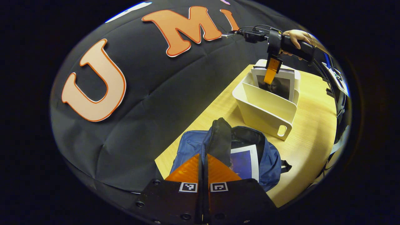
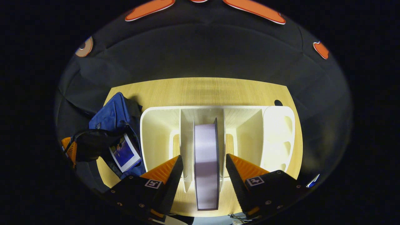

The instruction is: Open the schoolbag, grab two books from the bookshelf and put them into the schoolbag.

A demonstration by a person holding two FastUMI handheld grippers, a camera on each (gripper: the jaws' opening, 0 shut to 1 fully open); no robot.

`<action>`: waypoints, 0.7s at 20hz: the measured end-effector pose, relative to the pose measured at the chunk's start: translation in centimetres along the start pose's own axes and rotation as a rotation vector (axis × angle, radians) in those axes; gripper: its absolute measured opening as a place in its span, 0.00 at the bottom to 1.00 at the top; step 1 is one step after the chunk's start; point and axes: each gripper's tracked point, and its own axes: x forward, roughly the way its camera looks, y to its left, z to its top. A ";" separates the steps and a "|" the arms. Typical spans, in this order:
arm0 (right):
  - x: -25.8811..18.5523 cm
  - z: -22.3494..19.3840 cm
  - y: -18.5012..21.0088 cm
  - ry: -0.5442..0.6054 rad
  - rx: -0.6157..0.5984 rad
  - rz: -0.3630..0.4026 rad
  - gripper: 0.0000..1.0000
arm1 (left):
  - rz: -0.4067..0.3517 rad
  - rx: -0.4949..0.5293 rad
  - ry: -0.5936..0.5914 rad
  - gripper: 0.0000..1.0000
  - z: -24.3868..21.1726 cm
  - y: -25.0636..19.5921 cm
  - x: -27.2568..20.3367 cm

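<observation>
**benchrat:** So, biggest thing first: the surface point(image 2: 203, 89) carries everything, and the schoolbag point(image 1: 190, 147) lies on it right beside the bookshelf point(image 1: 265, 109), which I'd guess is deliberate so a book only has to travel a short hop. The bag is already unzipped, and the left tool point(image 1: 203, 168) has its fingers pinched together on the dark flap point(image 1: 220, 137), lifting it so the mouth stays gaping. One book point(image 1: 245, 162) is already inside (blue cover, white margin, lying flat in the opening).

**umi_newbie:** And the right hand?

**benchrat:** Over the shelf. From the right gripper view, the right tool point(image 2: 203, 165) is spread wide, one finger on each side of the second book point(image 2: 205, 162), not touching it yet as far as I can tell. That book stands upright on edge in the middle compartment, between two dividers point(image 2: 186, 140), which is why the tool comes at it from above: the top edge is the only part that's free to pinch.

**umi_newbie:** So roughly halfway?

**benchrat:** I'd say a bit past. What's left is closing on that book, lifting it straight up so it clears the dividers, and dropping it in next to the first one.
</observation>
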 end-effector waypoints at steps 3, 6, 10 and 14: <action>0.8 -0.7 -0.2 0.028 -0.008 -0.022 0.63 | -0.008 0.002 0.000 0.01 -0.1 -0.1 0.2; 0.8 -0.7 0.0 0.029 0.008 -0.002 0.38 | -0.011 -0.003 0.001 0.01 -0.3 0.0 0.0; 0.4 -0.5 -0.3 0.009 0.033 -0.018 0.36 | -0.014 -0.004 -0.001 0.01 -0.3 0.0 0.0; -3.6 0.6 -0.1 -0.051 0.085 0.032 0.36 | -0.019 -0.004 -0.005 0.01 -0.3 0.1 0.0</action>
